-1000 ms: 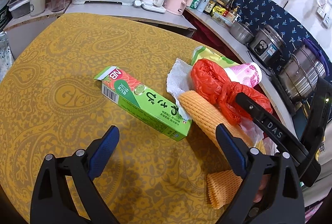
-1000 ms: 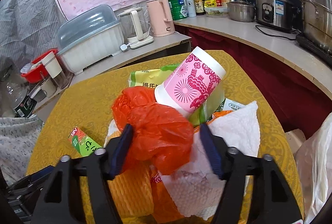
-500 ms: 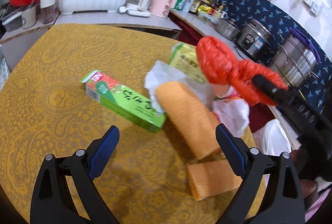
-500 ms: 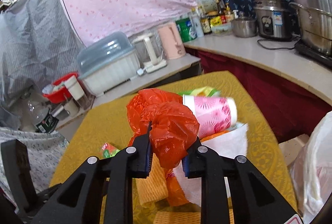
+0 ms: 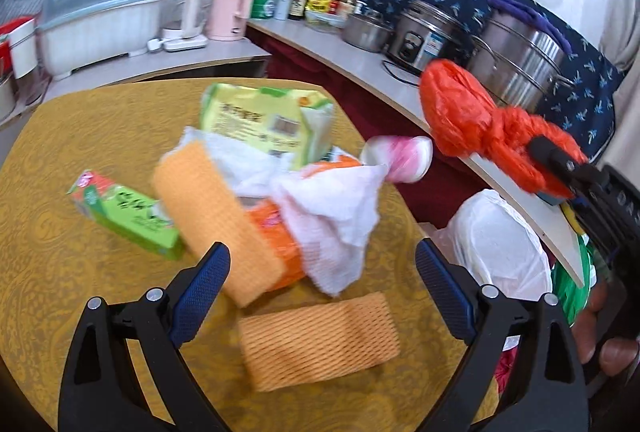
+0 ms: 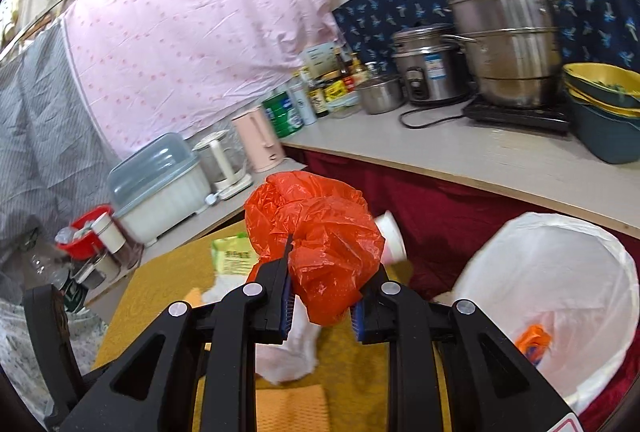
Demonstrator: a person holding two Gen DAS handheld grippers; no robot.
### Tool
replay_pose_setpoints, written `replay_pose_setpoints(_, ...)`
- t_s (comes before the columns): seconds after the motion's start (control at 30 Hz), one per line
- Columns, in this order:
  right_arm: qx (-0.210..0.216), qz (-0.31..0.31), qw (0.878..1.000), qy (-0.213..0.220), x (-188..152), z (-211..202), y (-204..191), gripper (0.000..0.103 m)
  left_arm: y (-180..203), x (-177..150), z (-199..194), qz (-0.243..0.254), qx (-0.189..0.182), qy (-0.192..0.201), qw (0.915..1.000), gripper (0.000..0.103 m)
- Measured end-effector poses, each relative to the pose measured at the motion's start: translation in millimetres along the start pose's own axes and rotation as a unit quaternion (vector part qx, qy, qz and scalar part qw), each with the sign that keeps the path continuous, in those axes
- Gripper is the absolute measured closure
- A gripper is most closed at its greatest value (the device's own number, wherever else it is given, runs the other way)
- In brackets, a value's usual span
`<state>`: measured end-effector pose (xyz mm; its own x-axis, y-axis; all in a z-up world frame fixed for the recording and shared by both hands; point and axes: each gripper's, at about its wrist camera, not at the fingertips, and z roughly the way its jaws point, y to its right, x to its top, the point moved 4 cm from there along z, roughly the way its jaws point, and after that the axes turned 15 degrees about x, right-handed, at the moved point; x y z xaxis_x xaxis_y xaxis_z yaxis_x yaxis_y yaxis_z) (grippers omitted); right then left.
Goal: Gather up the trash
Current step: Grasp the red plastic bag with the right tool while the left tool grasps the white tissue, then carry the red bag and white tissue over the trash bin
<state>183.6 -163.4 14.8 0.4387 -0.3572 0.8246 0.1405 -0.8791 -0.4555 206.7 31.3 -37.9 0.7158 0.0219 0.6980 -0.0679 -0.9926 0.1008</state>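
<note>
Up off the tabletop (image 5: 60,136), the right claw (image 6: 322,316) is clamped on a crumpled orange plastic bag (image 6: 320,232), with most of the bag bulging up and forward past the fingertips. From the left wrist view that same bag (image 5: 472,116) hangs in the air out past the table's right edge, above and a bit behind the white-lined trash bin (image 6: 560,292), which already has an orange wrapper (image 6: 534,342) inside.

The left claw (image 5: 322,296) is spread wide with nothing between its fingers, hovering low over the yellow tabletop. Right in front of it sits the rest of the pile: a flat orange foam net (image 5: 320,340) nearest, a second foam net sleeve (image 5: 212,216) tilted against white tissue (image 5: 332,216), a green carton (image 5: 128,216) to the left, a yellow-green packet (image 5: 260,124) behind. The pink paper cup (image 5: 400,158) is blurry, looks like it's lying at the table's far right edge.
</note>
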Motion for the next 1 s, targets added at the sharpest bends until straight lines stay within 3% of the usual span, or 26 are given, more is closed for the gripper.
replay_pose_setpoints(0.2, -0.028, 0.023, 0.999, 0.009, -6.3, -20.4, 40.7, 0.082, 29.4, 5.9, 29.8, 0.026, 0.026, 0.006, 0.9993, 0.022)
replay_pose_setpoints(0.27, -0.038, 0.033, 0.999, 0.007, -8.8, -21.0, 55.2, 0.082, 37.3, 7.4, 47.0, 0.035, 0.037, 0.0, 0.9987, 0.033)
replay_pose_setpoints(0.3, -0.046, 0.04, 0.998, 0.004, -10.7, -21.2, 64.0, 0.082, 40.1, 6.5, 54.0, 0.039, 0.043, -0.006, 0.9983, 0.044)
replay_pose_setpoints(0.43, -0.061, 0.054, 0.997, 0.01, -16.3, -33.9, 85.4, 0.082, 46.8, 5.3, 66.7, 0.049, 0.055, -0.005, 0.9973, 0.053)
replay_pose_setpoints(0.47, -0.064, 0.055, 0.996, 0.011, -17.6, -35.9, 89.3, 0.082, 48.3, 5.5, 67.3, 0.052, 0.054, -0.003, 0.9972, 0.058)
replay_pose_setpoints(0.53, -0.073, 0.062, 0.995, 0.014, -21.1, -40.9, 99.2, 0.082, 50.7, 4.8, 69.4, 0.058, 0.047, -0.008, 0.9972, 0.085)
replay_pose_setpoints(0.57, -0.076, 0.067, 0.995, 0.014, -22.9, -42.3, 102.9, 0.082, 51.9, 4.0, 70.4, 0.061, 0.043, -0.013, 0.9972, 0.089)
replay_pose_setpoints(0.67, -0.083, 0.079, 0.993, 0.016, -27.5, -46.7, 112.4, 0.082, 52.9, 2.4, 64.9, 0.063, 0.041, -0.006, 0.9972, 0.095)
replay_pose_setpoints(1.0, -0.095, 0.092, 0.991, 0.024, -32.3, -60.7, 127.6, 0.082, 55.0, 12.4, 19.4, 0.049, 0.005, 0.026, 0.9984, 0.097)
